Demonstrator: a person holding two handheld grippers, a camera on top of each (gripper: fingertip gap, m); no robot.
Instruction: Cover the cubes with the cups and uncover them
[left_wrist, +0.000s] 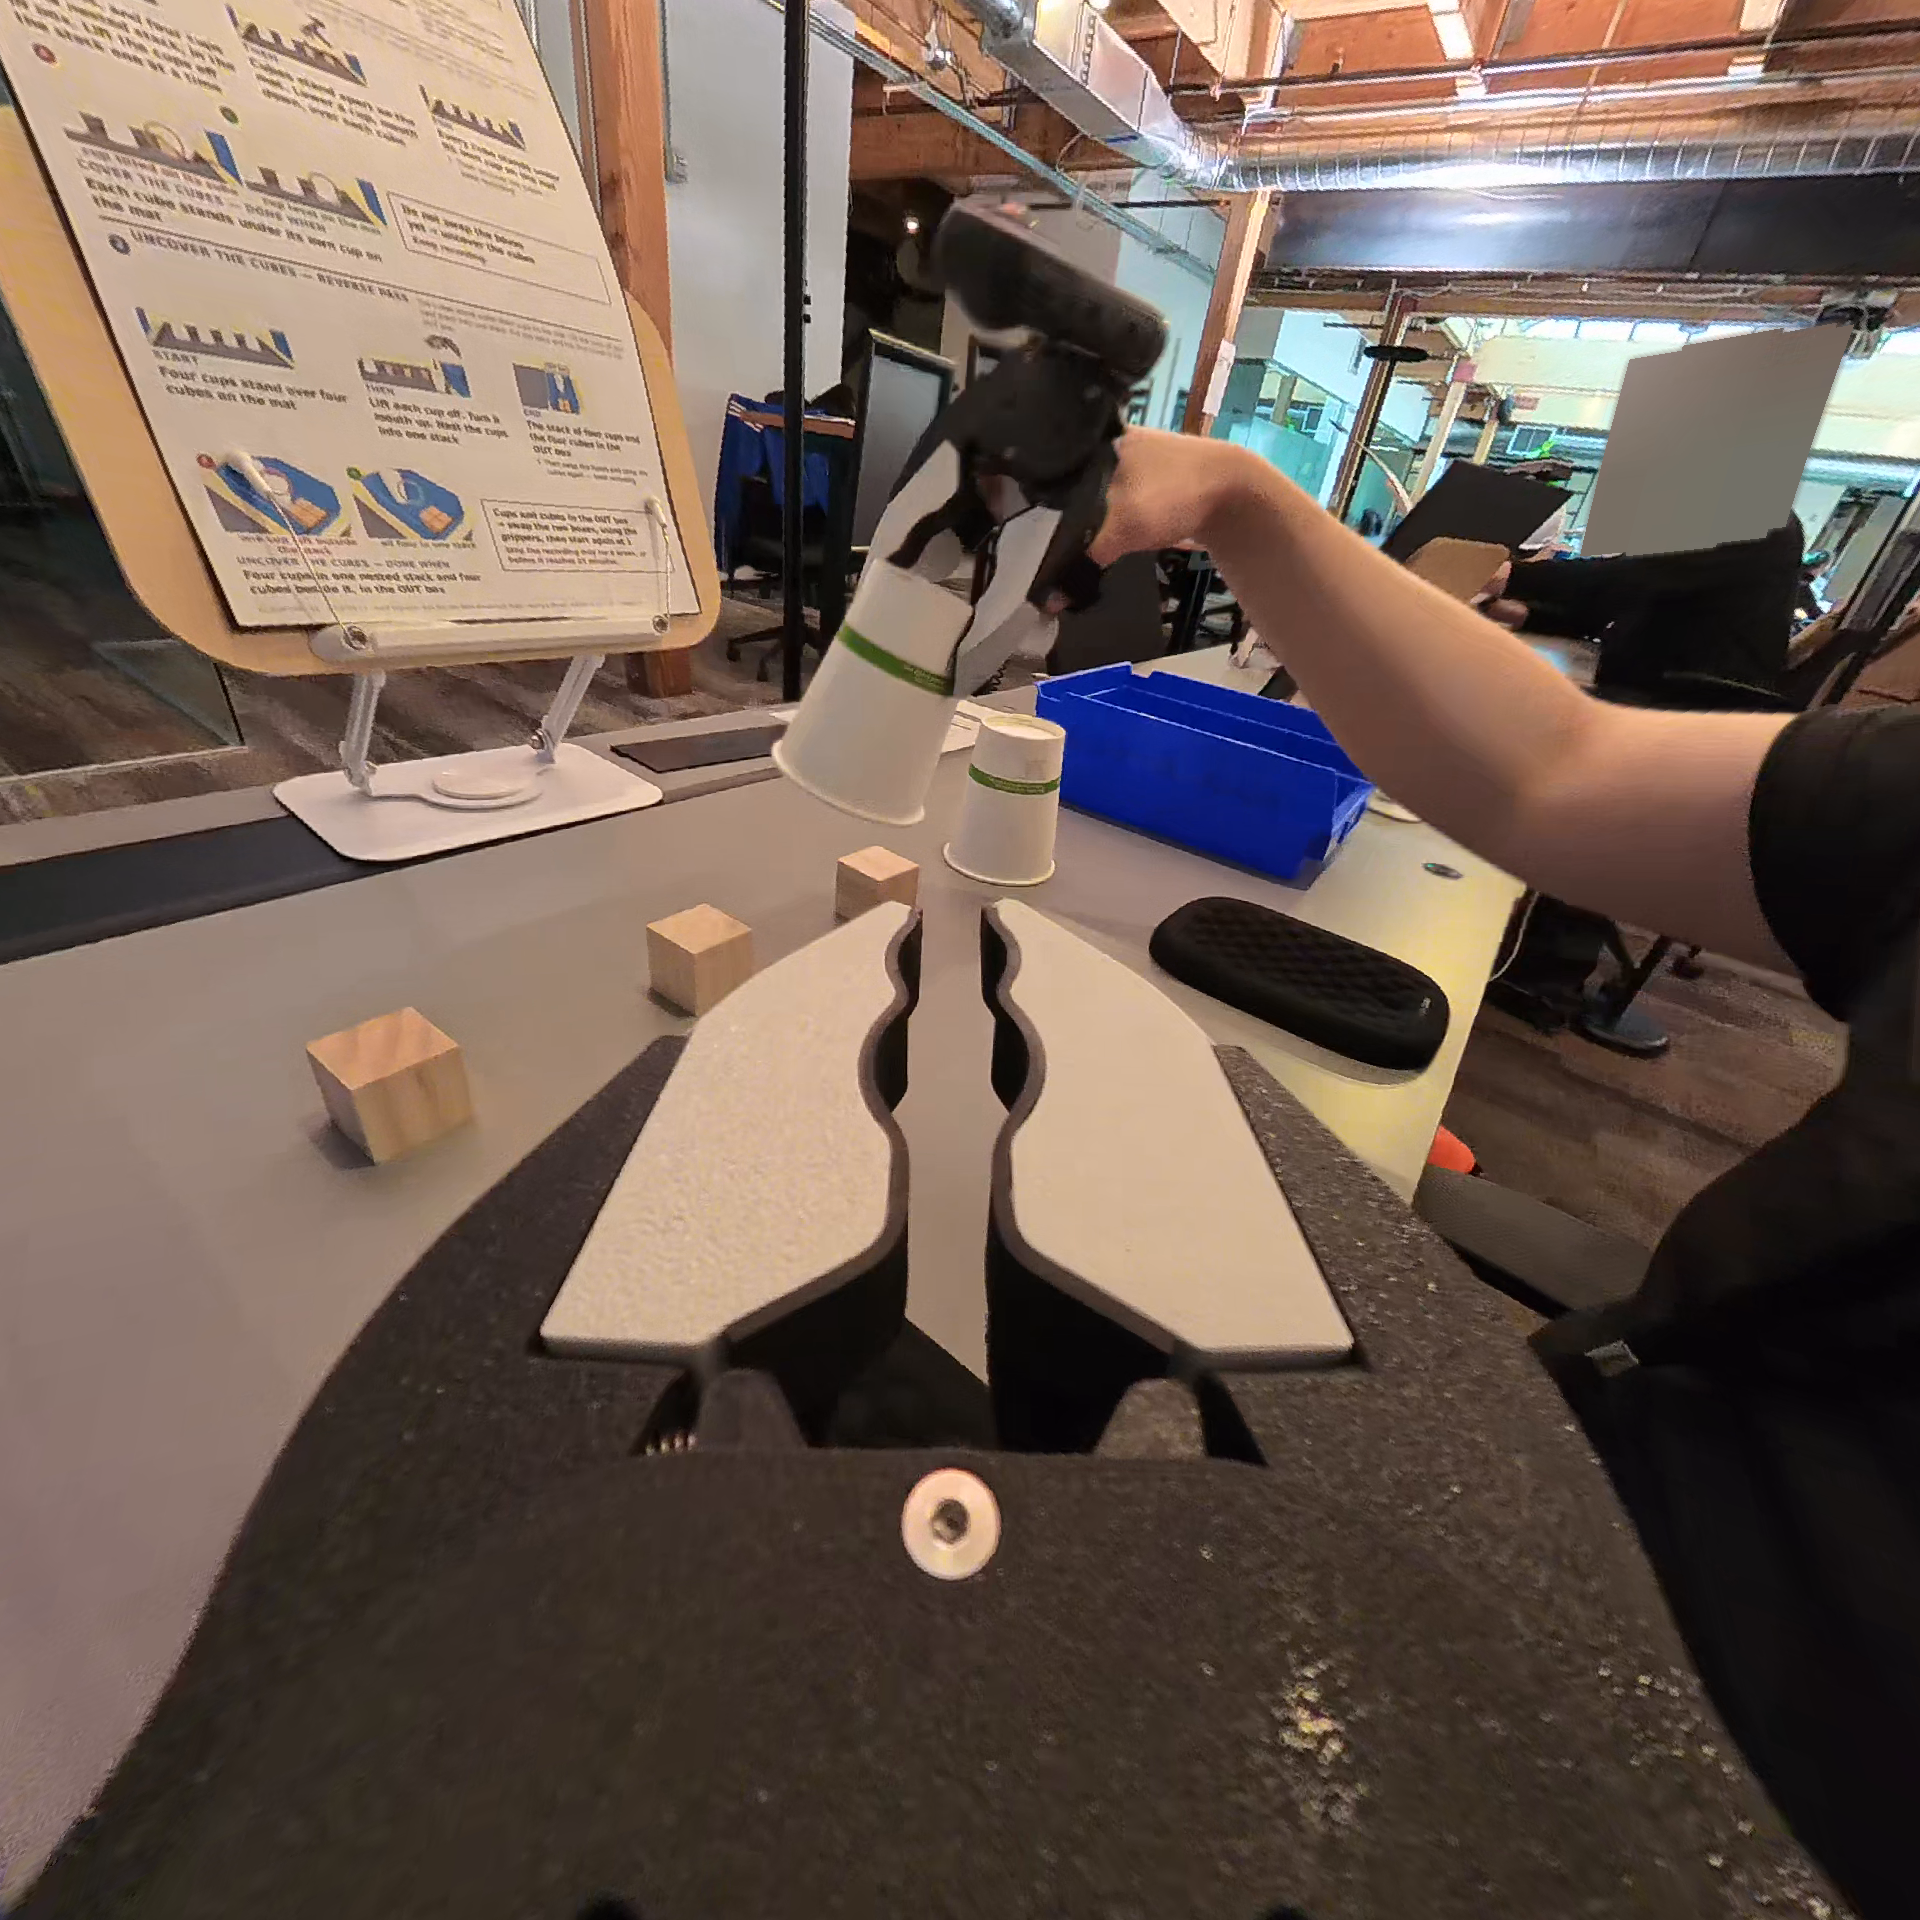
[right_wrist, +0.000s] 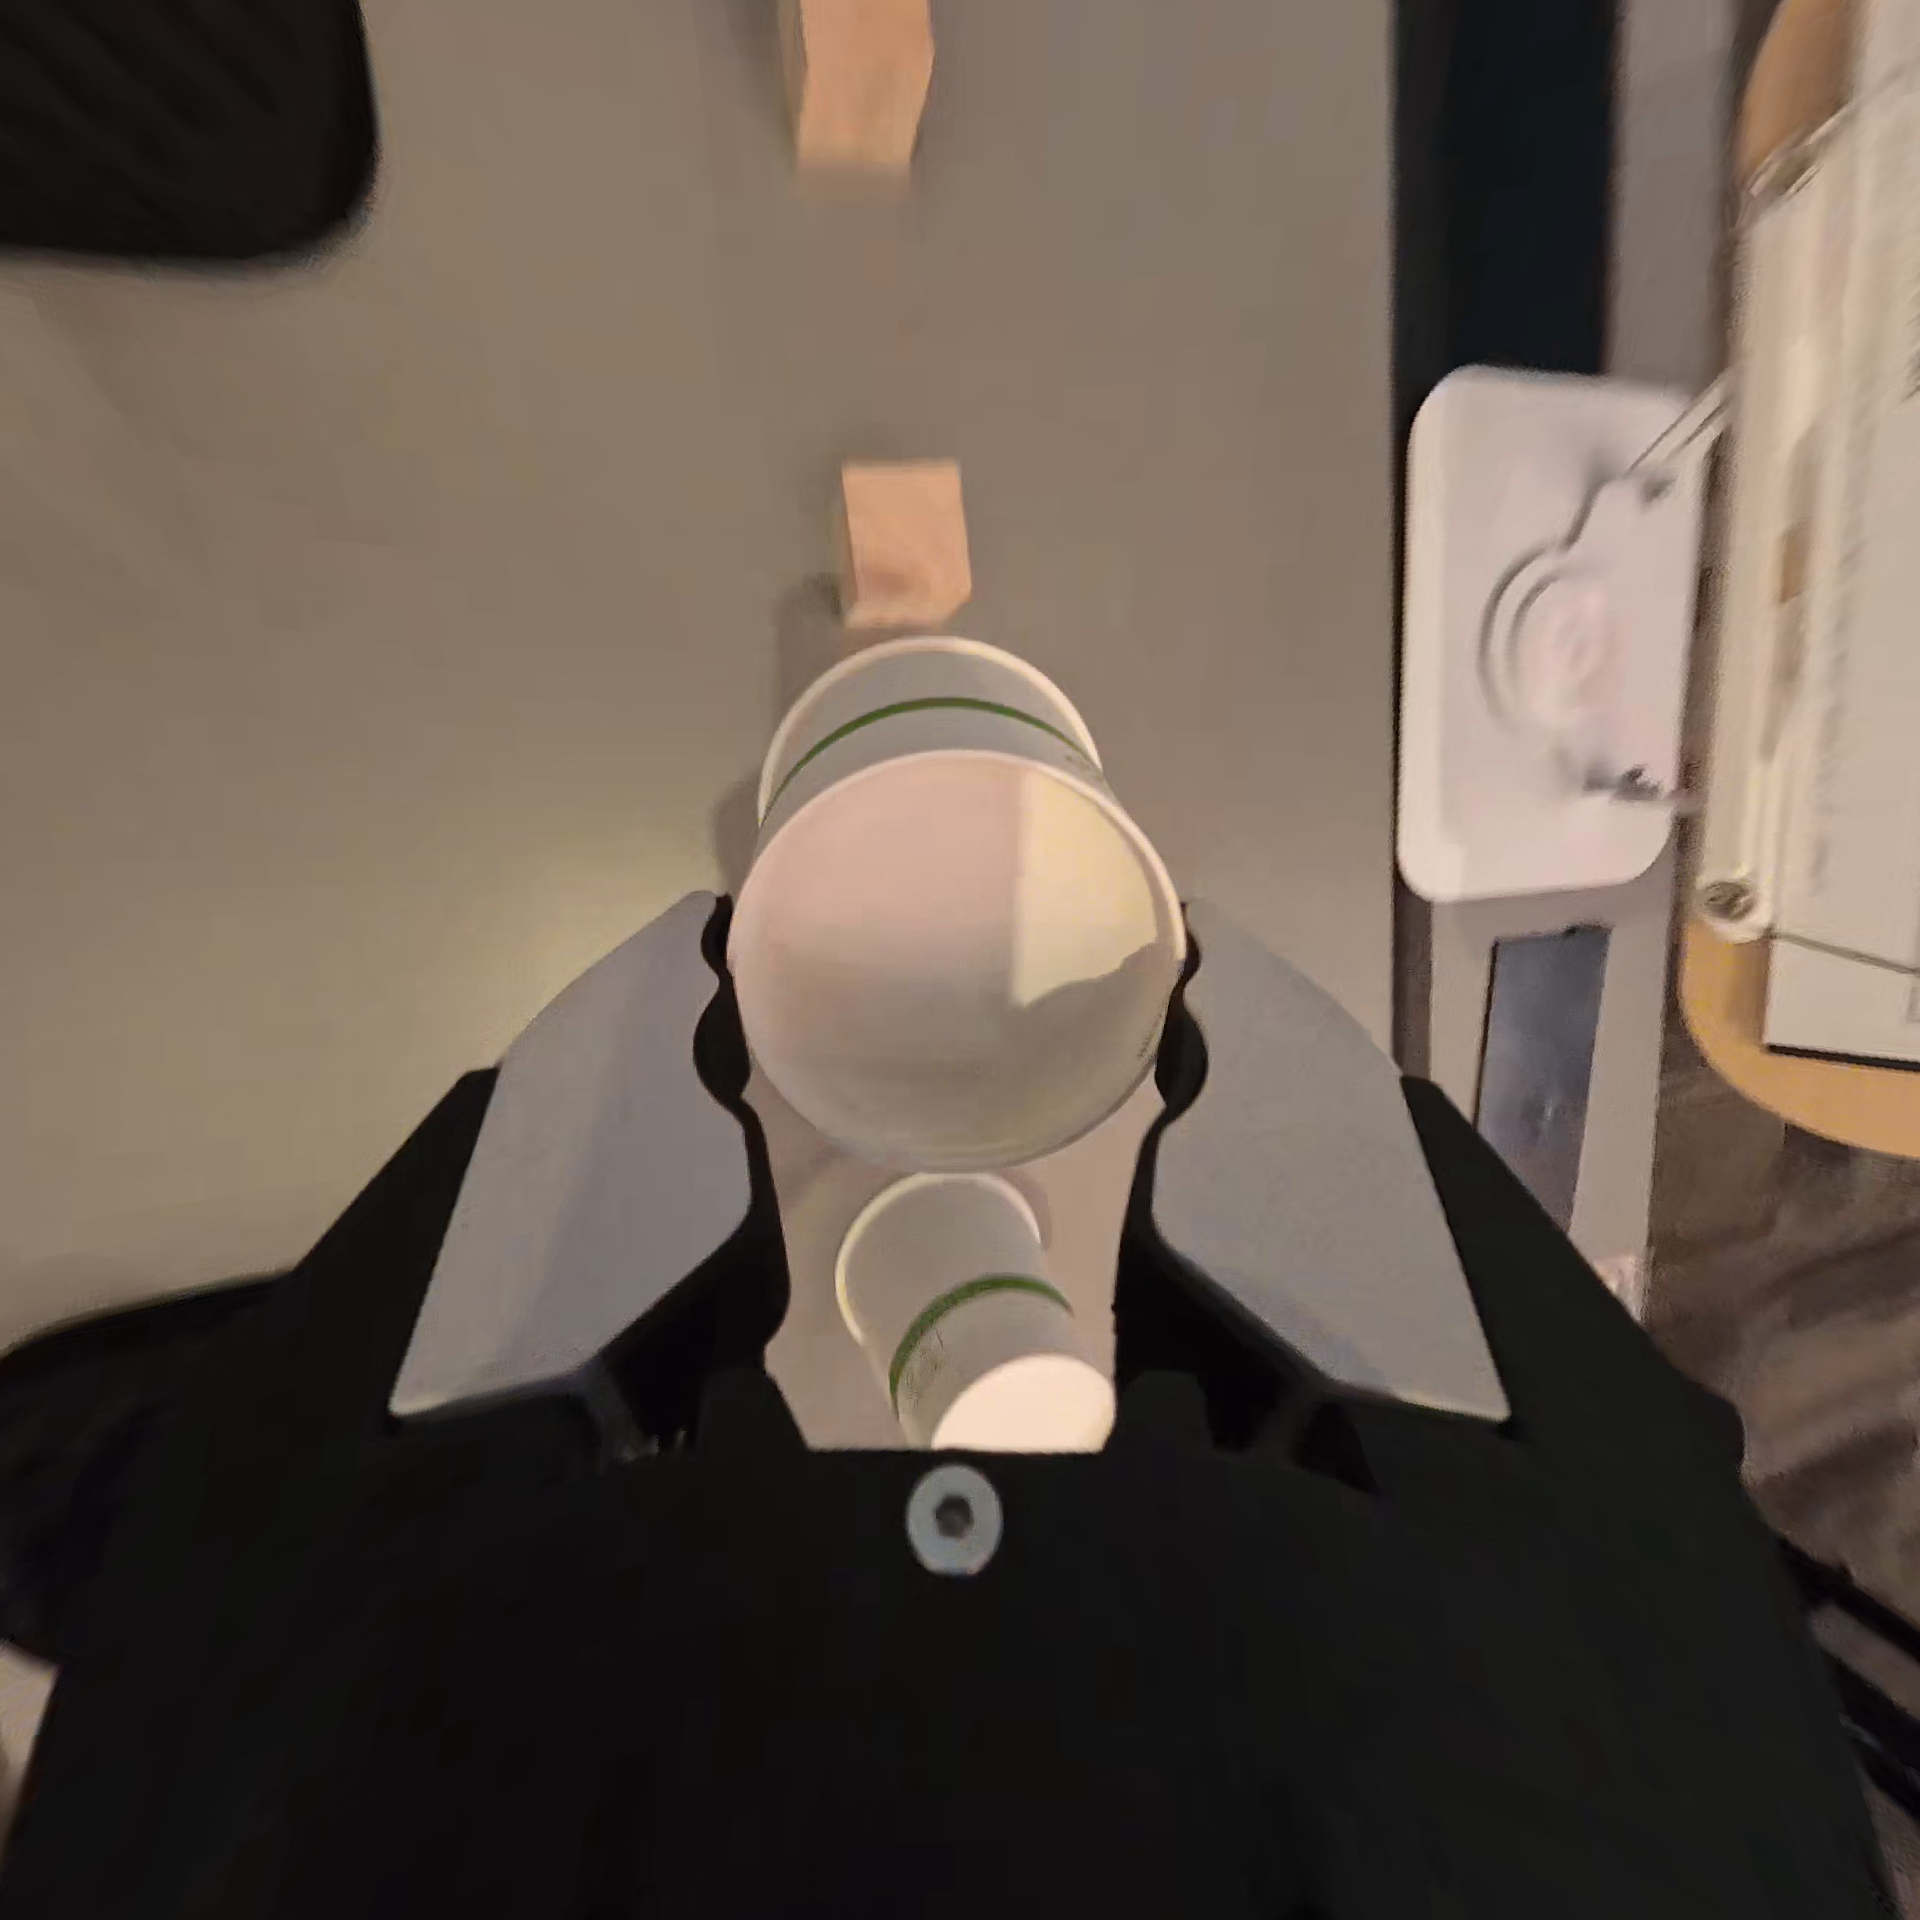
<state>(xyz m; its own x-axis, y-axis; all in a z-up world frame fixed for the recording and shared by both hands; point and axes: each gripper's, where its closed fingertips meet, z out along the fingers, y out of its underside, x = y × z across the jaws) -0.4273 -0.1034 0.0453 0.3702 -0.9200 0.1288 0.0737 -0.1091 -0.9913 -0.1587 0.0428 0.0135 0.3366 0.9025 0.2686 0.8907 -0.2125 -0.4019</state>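
Three wooden cubes stand in a row on the grey table: near (left_wrist: 390, 1081), middle (left_wrist: 698, 956) and far (left_wrist: 876, 881). My right gripper (left_wrist: 956, 623) is shut on a white paper cup (left_wrist: 873, 717) with a green band. It holds the cup tilted, mouth down, in the air just above the far cube. In the right wrist view the gripper (right_wrist: 956, 977) grips the cup (right_wrist: 935, 935) near its base, with two cubes (right_wrist: 902, 545) (right_wrist: 860, 83) beyond. A second cup (left_wrist: 1006, 800) (right_wrist: 966, 1320) stands upside down on the table. My left gripper (left_wrist: 951, 920) is empty, its jaws nearly together, low over the table.
A blue bin (left_wrist: 1195, 769) sits at the back right. A black wrist rest (left_wrist: 1299, 982) (right_wrist: 156, 125) lies right of the cubes. An instruction board (left_wrist: 343, 312) on a white stand (left_wrist: 468, 800) (right_wrist: 1548, 644) is at the back left. A person's arm (left_wrist: 1455, 665) reaches across.
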